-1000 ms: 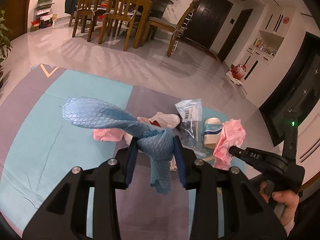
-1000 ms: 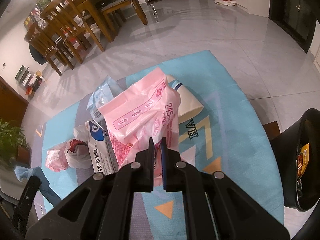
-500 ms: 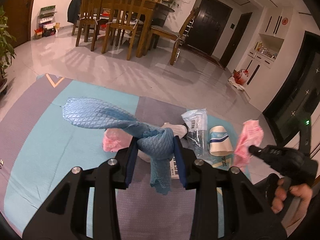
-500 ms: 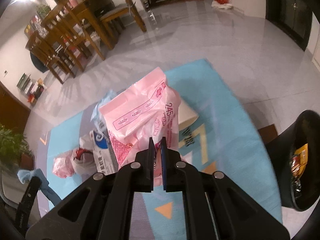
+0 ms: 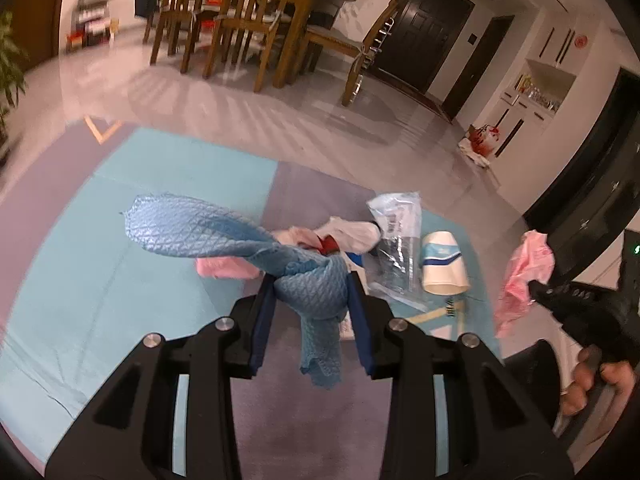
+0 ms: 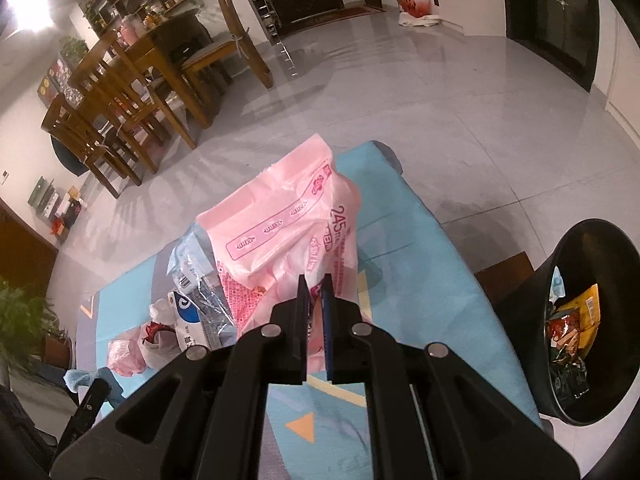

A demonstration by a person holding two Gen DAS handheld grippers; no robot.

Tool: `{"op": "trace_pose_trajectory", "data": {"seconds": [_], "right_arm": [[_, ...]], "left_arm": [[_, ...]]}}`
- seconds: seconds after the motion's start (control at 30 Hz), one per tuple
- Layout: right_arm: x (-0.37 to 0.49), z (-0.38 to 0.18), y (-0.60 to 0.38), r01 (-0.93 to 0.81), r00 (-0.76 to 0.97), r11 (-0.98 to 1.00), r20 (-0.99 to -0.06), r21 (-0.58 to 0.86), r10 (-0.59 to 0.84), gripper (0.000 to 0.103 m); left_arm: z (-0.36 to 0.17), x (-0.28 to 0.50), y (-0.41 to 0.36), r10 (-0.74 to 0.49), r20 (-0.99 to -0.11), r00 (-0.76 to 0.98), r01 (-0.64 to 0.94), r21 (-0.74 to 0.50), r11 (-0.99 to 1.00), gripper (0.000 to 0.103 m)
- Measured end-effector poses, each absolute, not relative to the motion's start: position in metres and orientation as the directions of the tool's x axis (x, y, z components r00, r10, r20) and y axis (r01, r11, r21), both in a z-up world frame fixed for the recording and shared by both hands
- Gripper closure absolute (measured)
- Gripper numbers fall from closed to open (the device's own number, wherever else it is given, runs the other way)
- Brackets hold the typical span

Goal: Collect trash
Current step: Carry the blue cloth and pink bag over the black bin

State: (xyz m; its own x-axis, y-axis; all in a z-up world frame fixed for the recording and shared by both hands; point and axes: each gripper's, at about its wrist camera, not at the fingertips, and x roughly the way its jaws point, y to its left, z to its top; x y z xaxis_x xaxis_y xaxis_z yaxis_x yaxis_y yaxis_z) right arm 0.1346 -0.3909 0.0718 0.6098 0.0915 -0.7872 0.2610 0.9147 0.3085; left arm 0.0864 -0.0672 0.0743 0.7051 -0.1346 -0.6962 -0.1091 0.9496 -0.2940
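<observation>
Left wrist view: left gripper (image 5: 312,308) clenched on a blue textured cloth (image 5: 224,236), jaws pressing the bunched middle, one end fanning out to the left above the mat, the other end hanging down between the jaws. Below and beyond, a teal and grey play mat (image 5: 100,280) on the floor, with trash in a loose cluster: a crumpled pink wrapper (image 5: 224,270) partly behind the cloth, a white bag with red inside (image 5: 348,236), a clear plastic sleeve (image 5: 396,248), a paper cup (image 5: 442,264) on its side just right of the sleeve. At right edge, right gripper (image 5: 536,286) in a hand (image 5: 592,380), pinching a pink plastic bag (image 5: 524,276) held clear of the mat. Wooden dining table and chairs (image 5: 248,20) farther back on the tiled floor.

Right wrist view: right gripper (image 6: 315,292) with jaws nearly together, grasping the lower edge of the pink plastic bag (image 6: 280,232), which stands up and billows in front of the camera, printed lettering visible. Behind the bag, clear plastic sleeve (image 6: 196,284), a white and blue box (image 6: 186,320), white bag (image 6: 156,340) and pink wrapper (image 6: 124,356) on the play mat (image 6: 420,292). At right, a black bin (image 6: 576,400) beside the mat's edge, already holding coloured snack wrappers. At lower left, the tip of the blue cloth (image 6: 78,380).
</observation>
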Motion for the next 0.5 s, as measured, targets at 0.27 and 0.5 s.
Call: {"op": "trace_pose_trajectory", "data": {"seconds": [0.27,0.5], "right_arm": [[0.133,0.076,-0.403,0.288,0.622,0.896,-0.778,0.339,0.094,0.096],[0.124,0.08,-0.419,0.31,0.638,0.876,-0.764,0.369,0.096,0.096]], "left_arm": [[0.071,0.085,-0.079,-0.124,-0.701,0.703,-0.085,-0.256,0.963,0.067],[0.063,0.085,-0.08,-0.088,-0.719,0.69,-0.1,-0.215,0.971,0.067]]}}
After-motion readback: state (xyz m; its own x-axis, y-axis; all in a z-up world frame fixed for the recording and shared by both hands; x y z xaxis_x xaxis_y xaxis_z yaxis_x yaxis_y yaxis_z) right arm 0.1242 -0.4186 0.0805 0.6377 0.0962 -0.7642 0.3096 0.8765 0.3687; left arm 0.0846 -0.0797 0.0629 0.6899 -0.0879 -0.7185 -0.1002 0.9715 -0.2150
